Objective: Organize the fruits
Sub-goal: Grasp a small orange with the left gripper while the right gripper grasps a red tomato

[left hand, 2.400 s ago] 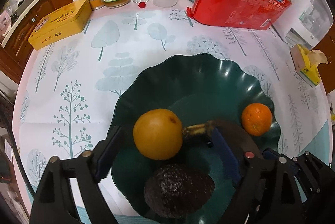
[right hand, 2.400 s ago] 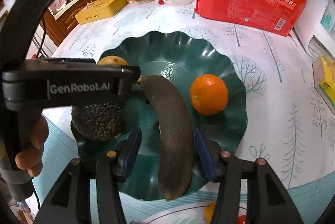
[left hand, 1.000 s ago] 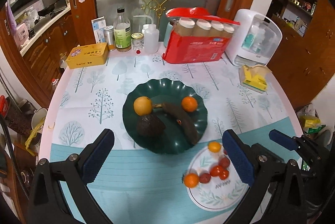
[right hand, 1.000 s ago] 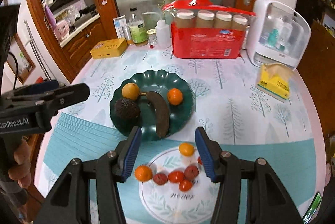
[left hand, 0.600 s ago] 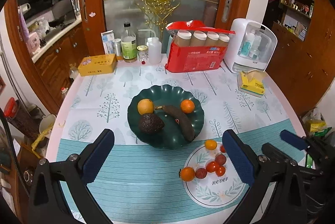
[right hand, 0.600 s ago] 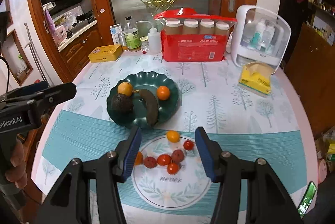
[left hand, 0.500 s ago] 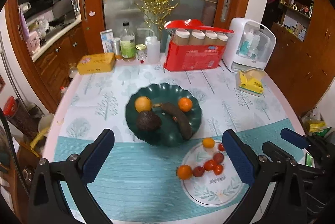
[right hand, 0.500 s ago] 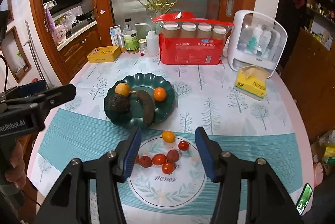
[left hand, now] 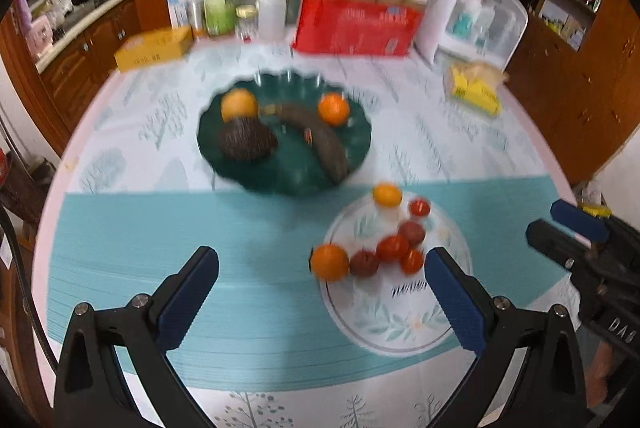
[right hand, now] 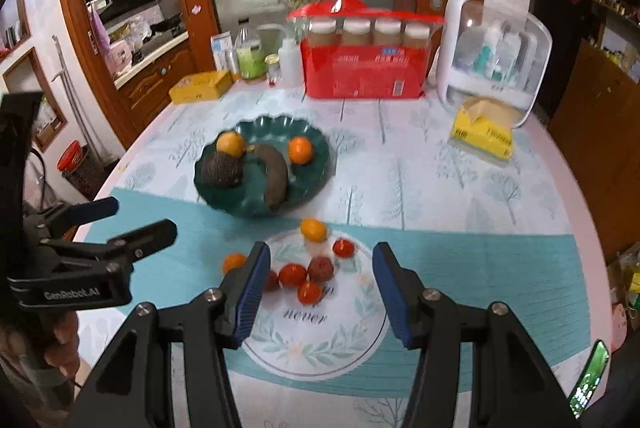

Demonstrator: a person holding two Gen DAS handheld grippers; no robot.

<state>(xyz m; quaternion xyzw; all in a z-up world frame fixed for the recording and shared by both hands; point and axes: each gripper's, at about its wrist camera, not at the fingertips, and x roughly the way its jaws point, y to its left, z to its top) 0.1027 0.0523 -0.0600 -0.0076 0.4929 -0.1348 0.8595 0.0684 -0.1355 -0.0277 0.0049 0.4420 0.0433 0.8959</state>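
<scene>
- The green plate (right hand: 320,164) looks glossy, with light glinting on its scalloped rim.
- The avocado (right hand: 221,169) has a dark, rough, pebbled skin.
- The banana (right hand: 276,172) is matt brown.
- The white plate (right hand: 352,340) is smooth and glazed.
- The counter (right hand: 440,188) wears a smooth printed cloth.
- The cabinets (right hand: 160,84) are polished wood.
- The right gripper (right hand: 320,292) has ribbed blue pads (right hand: 250,292) on matt black plastic arms.

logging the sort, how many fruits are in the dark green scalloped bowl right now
4 in the dark green scalloped bowl: a yellow-orange round fruit at back left, a dark bumpy avocado in front of it, a brown overripe banana across the middle, a small orange at back right. None looks hidden.
</scene>
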